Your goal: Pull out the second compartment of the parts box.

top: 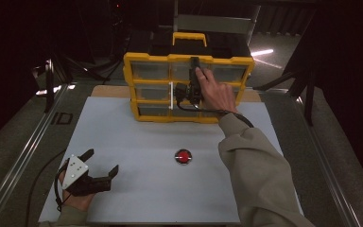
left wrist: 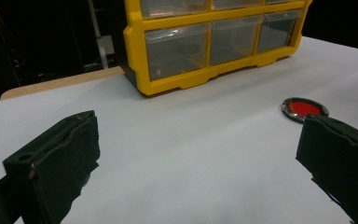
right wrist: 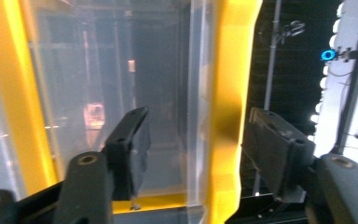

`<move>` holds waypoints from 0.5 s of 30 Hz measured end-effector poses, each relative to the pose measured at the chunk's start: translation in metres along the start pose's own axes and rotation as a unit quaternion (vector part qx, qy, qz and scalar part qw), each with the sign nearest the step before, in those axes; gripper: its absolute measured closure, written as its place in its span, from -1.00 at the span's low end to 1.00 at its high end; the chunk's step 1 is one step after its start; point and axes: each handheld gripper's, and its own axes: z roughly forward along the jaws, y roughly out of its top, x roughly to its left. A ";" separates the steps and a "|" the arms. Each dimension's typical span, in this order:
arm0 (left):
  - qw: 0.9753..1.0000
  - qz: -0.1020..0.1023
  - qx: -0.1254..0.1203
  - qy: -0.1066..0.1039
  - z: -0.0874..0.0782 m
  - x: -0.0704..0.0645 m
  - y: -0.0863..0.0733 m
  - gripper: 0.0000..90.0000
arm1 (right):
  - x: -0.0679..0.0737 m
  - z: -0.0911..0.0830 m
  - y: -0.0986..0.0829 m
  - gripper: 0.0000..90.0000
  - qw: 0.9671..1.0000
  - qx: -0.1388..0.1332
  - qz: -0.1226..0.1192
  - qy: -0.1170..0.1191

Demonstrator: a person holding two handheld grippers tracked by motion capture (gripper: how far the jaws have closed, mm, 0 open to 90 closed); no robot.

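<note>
At the far edge of the white table top, a yellow drawer cabinet with clear plastic drawers stood upright, its black-and-yellow carry handle on top. The right gripper was raised against the cabinet's upper front; in the right gripper view its jaws stood parted, one in front of a clear drawer and the other beyond the yellow frame post, with that post between them but not clamped. The person's right hand held it there, the beige sleeve stretched across the table. Well apart, near the front left corner, the left gripper rested with jaws wide open and empty. Between the two lay a red button in a metal ring.
</note>
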 end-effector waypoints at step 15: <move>1.000 -0.001 0.001 0.001 0.000 0.000 0.000 -1.00 | -0.002 0.000 -0.002 0.26 0.999 -0.007 -0.032 -0.033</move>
